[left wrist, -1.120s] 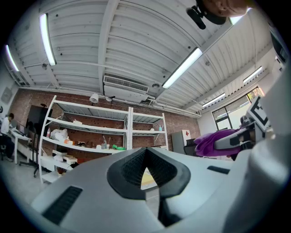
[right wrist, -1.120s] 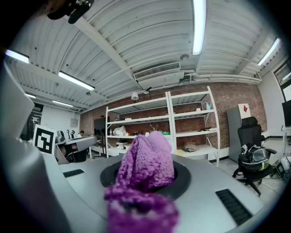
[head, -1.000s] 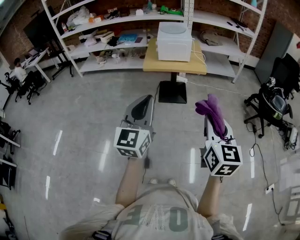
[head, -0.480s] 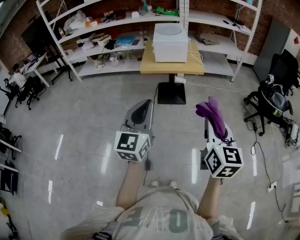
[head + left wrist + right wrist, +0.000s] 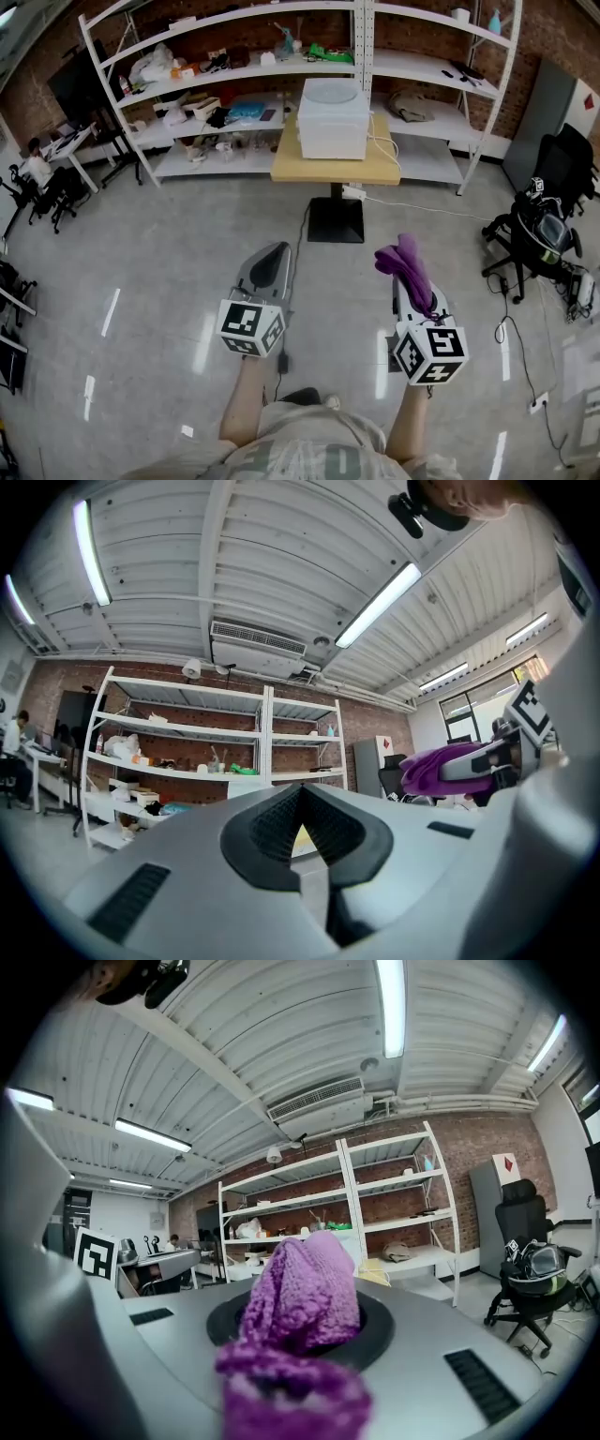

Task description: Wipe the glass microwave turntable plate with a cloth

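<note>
A white microwave [image 5: 333, 127] stands on a small wooden table [image 5: 323, 164] ahead of me, across open floor. On its top lies a round pale plate [image 5: 330, 91]. My left gripper [image 5: 272, 253] is held at mid-height, far short of the table, jaws shut with nothing between them; it shows shut in the left gripper view [image 5: 302, 819]. My right gripper [image 5: 401, 277] is shut on a purple cloth [image 5: 403, 262], which bunches over the jaws and hides the tips. In the right gripper view, the cloth [image 5: 305, 1288] fills the jaw gap.
White shelving [image 5: 234, 103] packed with clutter runs behind the table. A black office chair [image 5: 548, 230] and floor cables [image 5: 511, 309] are at the right. A person sits at desks [image 5: 37, 155] at the far left. Glossy grey floor lies between me and the table.
The view has shifted: the table and microwave sit lower in the frame and both grippers have dropped lower and slightly left. Both grips are unchanged.
</note>
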Motion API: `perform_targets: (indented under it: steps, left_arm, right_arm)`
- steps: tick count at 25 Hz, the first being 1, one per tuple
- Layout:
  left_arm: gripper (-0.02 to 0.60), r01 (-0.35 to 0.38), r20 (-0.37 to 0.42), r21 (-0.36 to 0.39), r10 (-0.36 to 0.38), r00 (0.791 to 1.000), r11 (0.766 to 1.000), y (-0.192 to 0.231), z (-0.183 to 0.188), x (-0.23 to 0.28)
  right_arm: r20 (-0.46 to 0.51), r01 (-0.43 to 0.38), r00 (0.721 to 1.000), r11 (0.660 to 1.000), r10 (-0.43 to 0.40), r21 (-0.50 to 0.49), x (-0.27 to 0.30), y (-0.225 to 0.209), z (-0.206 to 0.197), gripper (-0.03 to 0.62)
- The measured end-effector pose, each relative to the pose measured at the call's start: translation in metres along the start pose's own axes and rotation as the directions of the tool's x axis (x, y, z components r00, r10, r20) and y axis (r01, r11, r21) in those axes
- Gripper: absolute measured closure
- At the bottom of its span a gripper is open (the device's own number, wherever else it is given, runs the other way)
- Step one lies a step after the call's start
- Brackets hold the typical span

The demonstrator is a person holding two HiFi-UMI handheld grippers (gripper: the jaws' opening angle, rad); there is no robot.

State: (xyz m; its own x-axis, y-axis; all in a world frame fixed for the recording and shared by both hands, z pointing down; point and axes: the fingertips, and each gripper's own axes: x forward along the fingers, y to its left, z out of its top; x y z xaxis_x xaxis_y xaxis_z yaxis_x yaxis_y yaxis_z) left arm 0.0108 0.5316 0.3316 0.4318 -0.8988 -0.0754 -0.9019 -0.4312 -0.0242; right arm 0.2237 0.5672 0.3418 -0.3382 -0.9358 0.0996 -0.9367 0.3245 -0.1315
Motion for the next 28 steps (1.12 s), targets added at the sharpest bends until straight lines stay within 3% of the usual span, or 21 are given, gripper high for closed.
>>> perform_targets:
  steps: [10,16,21,28]
  left_arm:
    - [0.578,-0.068,-0.005,-0.006,0.068,0.998,0.998,0.049,-0.024,0.078]
    - [0.578,-0.106,0.022,-0.014,0.106,0.994,0.994,0.140,-0.038,0.183]
    - [0.578,-0.096,0.066,-0.010,0.096,0.993,0.995,0.220,-0.018,0.276]
    - [0.578,-0.068,0.059,0.007,0.067,0.996,0.998,0.283,-0.014,0.380]
  right_arm:
    - [-0.058,-0.034,0.998,0.999,0.036,0.031,0.097,-0.038,-0.020,0.537]
    - [-0.047,-0.027,0.999,0.999,0.027,-0.016,0.231,-0.059,0.003,0.537]
    - [0.002,-0.013,1.000,0.999,0.013,-0.037,0.346,-0.068,0.048,0.537]
    - [-0.020,0.001,1.000,1.000,-0.001,-0.023,0.459,-0.085,0.067,0.537]
